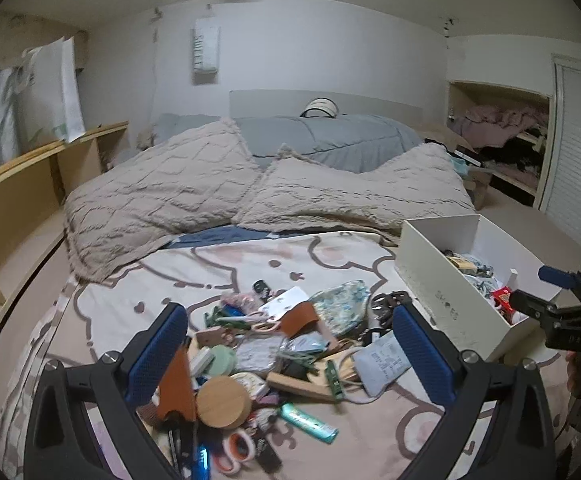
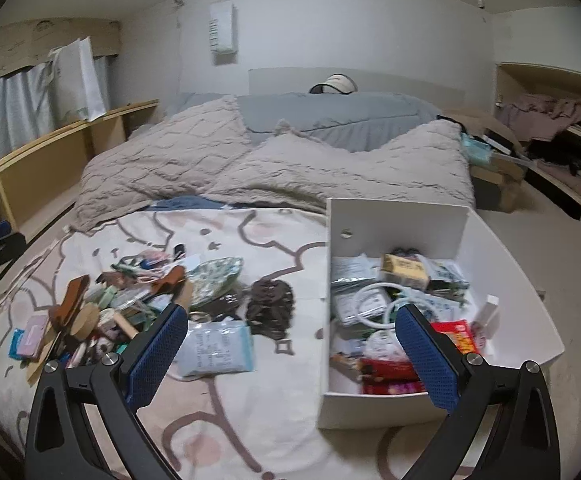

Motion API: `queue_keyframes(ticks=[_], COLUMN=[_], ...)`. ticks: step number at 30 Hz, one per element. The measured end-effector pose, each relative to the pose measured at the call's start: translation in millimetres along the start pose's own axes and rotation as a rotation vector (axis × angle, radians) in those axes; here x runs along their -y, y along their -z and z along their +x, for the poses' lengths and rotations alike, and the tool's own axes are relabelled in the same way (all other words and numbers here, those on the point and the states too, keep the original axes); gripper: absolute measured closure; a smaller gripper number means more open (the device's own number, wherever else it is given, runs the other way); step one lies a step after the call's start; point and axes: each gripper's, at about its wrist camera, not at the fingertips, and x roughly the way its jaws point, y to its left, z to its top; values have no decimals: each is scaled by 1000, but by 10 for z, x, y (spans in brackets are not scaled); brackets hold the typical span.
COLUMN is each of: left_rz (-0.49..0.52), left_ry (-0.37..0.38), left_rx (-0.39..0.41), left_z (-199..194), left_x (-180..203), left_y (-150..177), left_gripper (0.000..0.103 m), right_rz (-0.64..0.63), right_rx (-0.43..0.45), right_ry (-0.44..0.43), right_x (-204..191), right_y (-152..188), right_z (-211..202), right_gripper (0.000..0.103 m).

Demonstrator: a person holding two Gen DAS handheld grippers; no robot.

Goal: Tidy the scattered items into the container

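A heap of small items (image 1: 274, 344) lies on the patterned blanket: a round wooden lid (image 1: 223, 402), a floral pouch (image 1: 340, 306), a pale packet (image 1: 382, 364), a teal tube (image 1: 308, 422), scissors. My left gripper (image 1: 290, 352) hovers over the heap, open, nothing between its blue pads. The white container (image 2: 396, 224) stands to the right with several items inside. My right gripper (image 2: 290, 354) is open and empty above the container's near left corner (image 2: 326, 408). The same heap (image 2: 122, 304) and pale packet (image 2: 216, 350) show left in the right wrist view. The right gripper (image 1: 546, 296) shows at the right edge of the left wrist view.
Two tufted beige pillows (image 1: 250, 188) and a grey duvet (image 1: 326, 136) lie beyond the blanket. A wooden shelf unit (image 1: 30, 184) runs along the left. An open closet (image 1: 502, 140) is at the right. A dark crocheted piece (image 2: 270, 304) lies between heap and container.
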Motion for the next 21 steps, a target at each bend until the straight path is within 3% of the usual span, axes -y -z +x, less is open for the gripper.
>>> queue_keyframes(ticks=[11,21], left_rz=[-27,-47], left_ry=[-60,-89], left_rx=[34,-40], left_z=[-135,40], left_x=[-420,-587], left_y=[169,455], left_gripper=[0,0], right_rz=[-46,-100], right_rx=[-4,-61], right_ry=[-56,-125], right_x=[-237,-462], right_y=[99,300], right_z=[56,228], right_gripper=[0,0])
